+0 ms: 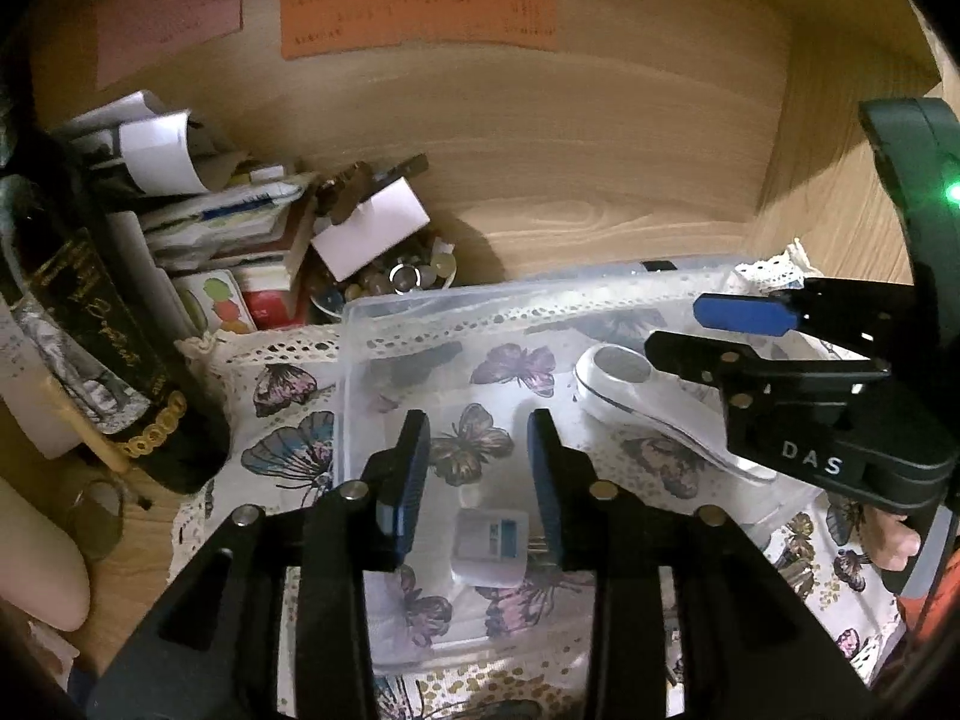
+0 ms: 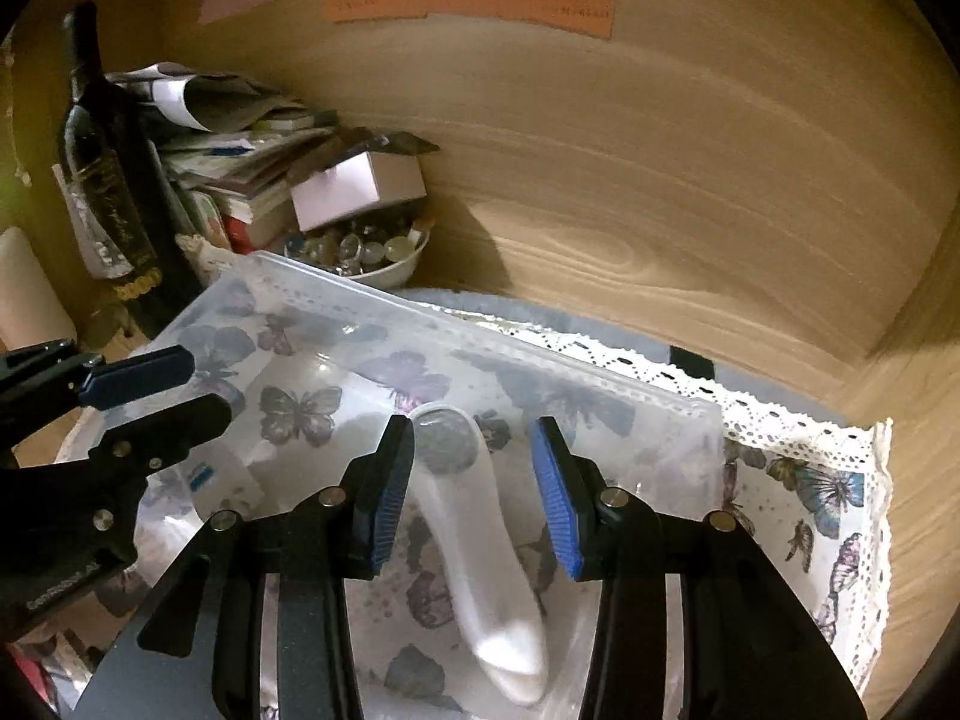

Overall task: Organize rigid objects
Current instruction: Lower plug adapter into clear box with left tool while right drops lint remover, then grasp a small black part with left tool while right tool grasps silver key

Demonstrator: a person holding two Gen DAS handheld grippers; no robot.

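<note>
A clear plastic bin (image 1: pixel 360 324) (image 2: pixel 690 414) sits on a butterfly-print cloth. Inside lie a white plug adapter (image 1: pixel 489 546) with a blue label and a white handheld device (image 1: pixel 636 396) with a grey round head, also in the right wrist view (image 2: pixel 474 540). My left gripper (image 1: pixel 478 480) is open above the adapter, touching nothing. My right gripper (image 2: pixel 474 492) is open over the white device, touching nothing. The right gripper (image 1: pixel 714 330) shows at the right of the left wrist view. The left gripper (image 2: pixel 174 384) shows at the left of the right wrist view.
This is a wooden shelf nook with a back wall (image 1: pixel 570 138) and a right side wall (image 2: pixel 900 312). A dark wine bottle (image 1: pixel 90 348) (image 2: pixel 108 180), a pile of papers and small boxes (image 1: pixel 240 222), and a bowl of glass pebbles (image 2: pixel 360 252) crowd the left.
</note>
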